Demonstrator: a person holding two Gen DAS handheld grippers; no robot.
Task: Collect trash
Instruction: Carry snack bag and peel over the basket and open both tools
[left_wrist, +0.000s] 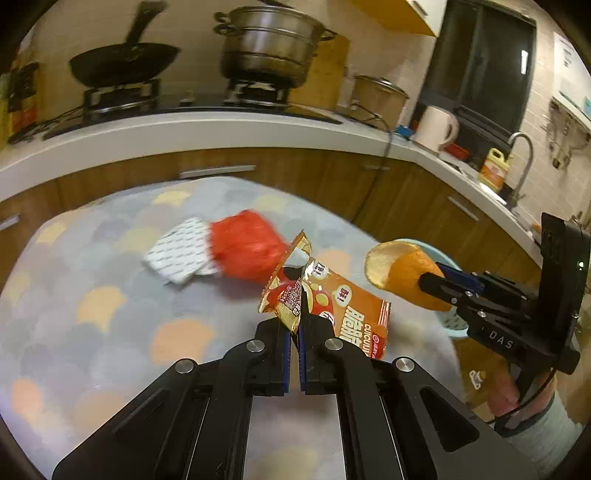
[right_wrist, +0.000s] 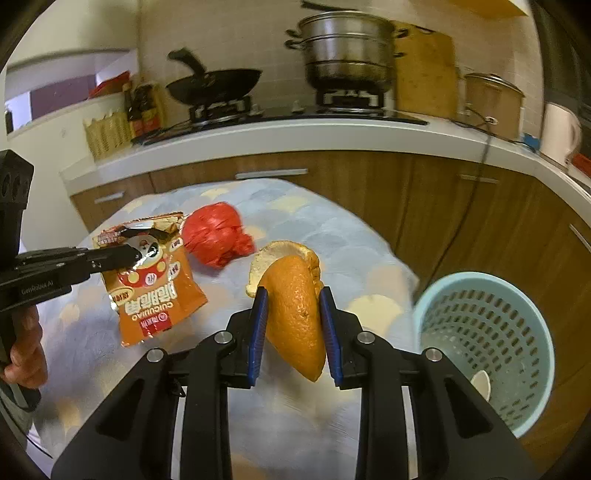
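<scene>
My left gripper (left_wrist: 295, 321) is shut on the top edge of an orange snack wrapper (left_wrist: 343, 302), which hangs above the table. In the right wrist view the same wrapper (right_wrist: 155, 291) dangles from the left gripper (right_wrist: 129, 254). My right gripper (right_wrist: 293, 306) is shut on a curled piece of orange peel (right_wrist: 295, 280), its blue pads (right_wrist: 258, 325) pressing both sides. The peel (left_wrist: 402, 273) is also lifted off the cloth in the left wrist view. A crumpled red plastic bag (right_wrist: 218, 236) lies on the table behind them. A light blue perforated basket (right_wrist: 436, 295) stands at the right.
The table wears a cloth (left_wrist: 92, 295) with grey and orange scales. A white printed wrapper (left_wrist: 181, 251) lies beside the red bag (left_wrist: 247, 245). Behind runs a kitchen counter (left_wrist: 221, 125) with a wok, a steamer pot and a kettle. A pale scrap (right_wrist: 480, 382) lies in the basket.
</scene>
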